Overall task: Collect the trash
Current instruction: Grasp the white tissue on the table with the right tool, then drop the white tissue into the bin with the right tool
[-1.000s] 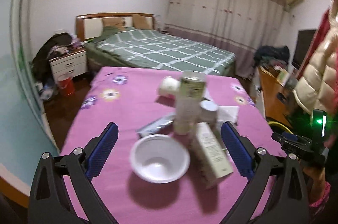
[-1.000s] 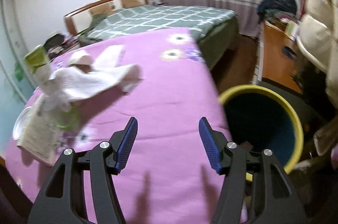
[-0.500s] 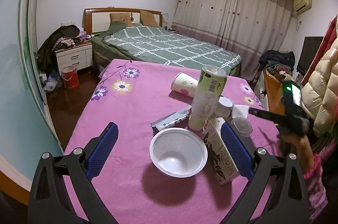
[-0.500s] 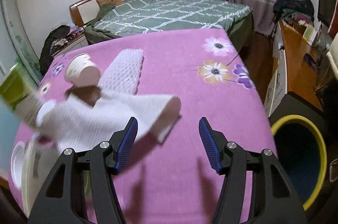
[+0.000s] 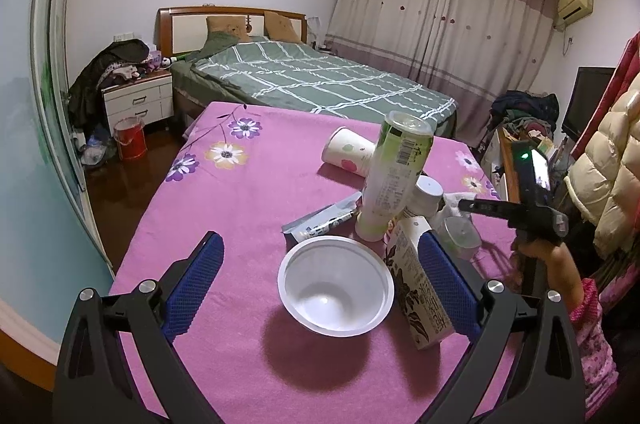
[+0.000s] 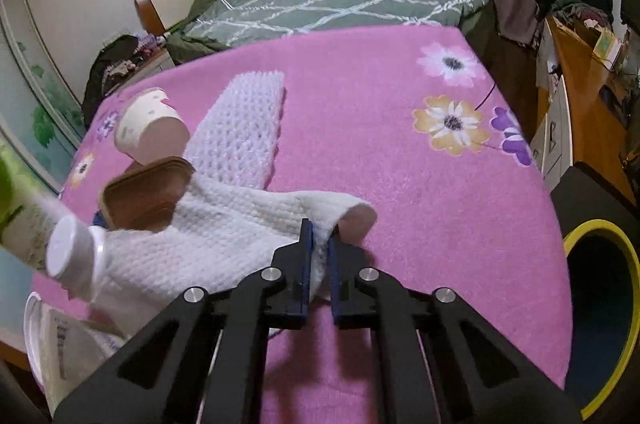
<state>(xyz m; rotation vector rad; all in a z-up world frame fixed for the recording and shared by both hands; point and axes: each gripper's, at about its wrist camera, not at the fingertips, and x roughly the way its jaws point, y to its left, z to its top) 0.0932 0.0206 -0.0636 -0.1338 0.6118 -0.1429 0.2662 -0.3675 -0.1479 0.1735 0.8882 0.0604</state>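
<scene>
My right gripper [image 6: 319, 236] is shut on a fold of the white paper towel [image 6: 240, 236], which lies on the pink tablecloth [image 6: 400, 184]. The same gripper [image 5: 464, 204] shows at the right in the left wrist view, held by a hand. My left gripper [image 5: 320, 264] hangs open above a white plastic bowl [image 5: 336, 288], with a printed carton [image 5: 416, 288] just inside its right finger. Behind the bowl, a green-and-white bottle [image 5: 394, 176] leans, a paper cup [image 5: 348, 154] lies on its side and a foil wrapper [image 5: 320, 220] lies flat.
A yellow-rimmed bin [image 6: 604, 304] stands off the table's right edge. On the cloth are a white foam net sleeve [image 6: 244, 128], a brown lid [image 6: 144, 196], a small white bottle [image 6: 76, 256] and a clear cup [image 5: 460, 240]. A bed [image 5: 320, 80] stands beyond the table.
My right gripper swung left from the bin side to the paper towel, and its jaws closed on the towel's fold. The left gripper stayed open over the bowl.
</scene>
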